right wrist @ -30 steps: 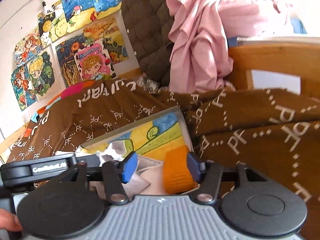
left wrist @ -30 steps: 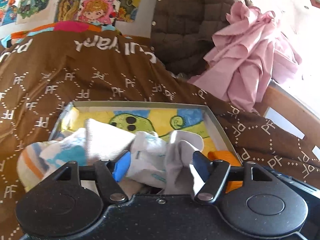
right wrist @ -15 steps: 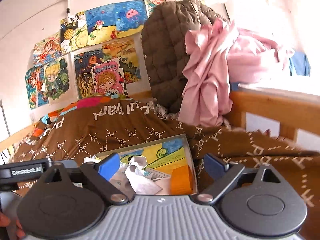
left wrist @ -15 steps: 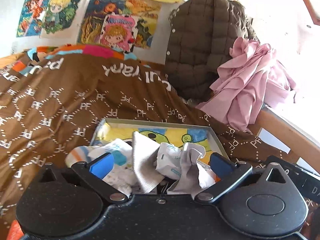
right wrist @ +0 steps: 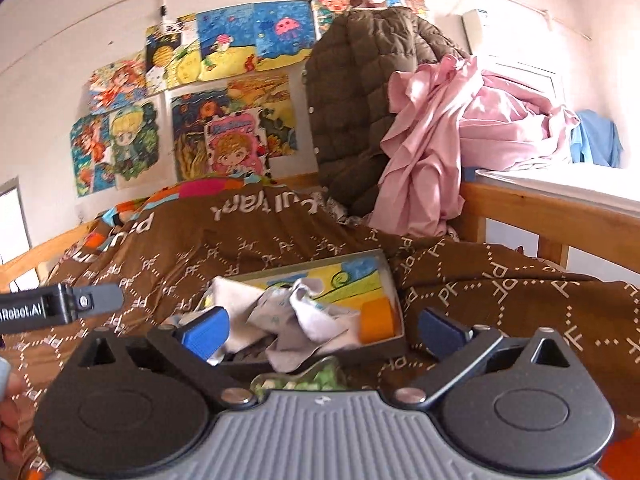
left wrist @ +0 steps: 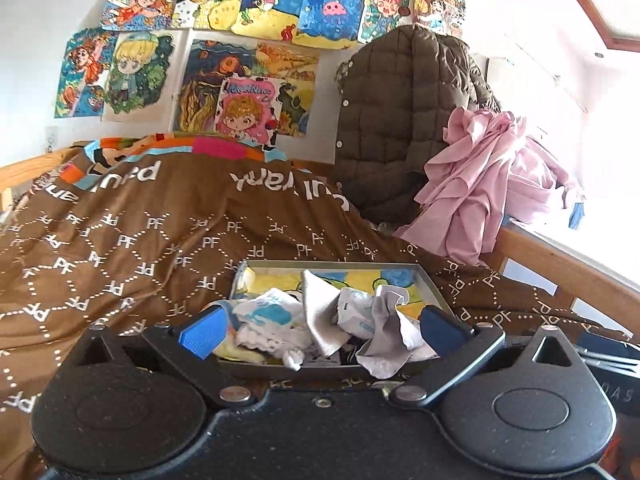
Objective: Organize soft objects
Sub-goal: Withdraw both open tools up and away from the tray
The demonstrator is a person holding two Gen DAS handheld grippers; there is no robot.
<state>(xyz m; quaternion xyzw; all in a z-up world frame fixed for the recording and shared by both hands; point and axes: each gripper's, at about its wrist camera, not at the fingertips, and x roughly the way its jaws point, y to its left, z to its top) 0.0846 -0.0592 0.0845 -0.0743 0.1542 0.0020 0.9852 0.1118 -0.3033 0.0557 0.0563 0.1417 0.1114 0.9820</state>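
White and grey crumpled socks (left wrist: 320, 316) filled a shallow box (left wrist: 430, 286) on the brown bedspread (left wrist: 120, 248), just beyond both claws; the left claw (left wrist: 320, 330) and right claw (right wrist: 322, 328) gaped wide, holding nothing. An orange roll (right wrist: 376, 318) sat at the box's right end.

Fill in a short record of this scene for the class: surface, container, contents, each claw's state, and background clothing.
surface: brown blanket printed with PF letters
container: shallow box with a colourful drawing inside
contents: crumpled pale socks; orange roll at the box's right end
left claw: open, empty, in front of the box
right claw: open, empty
background clothing: brown quilted jacket, pink garment
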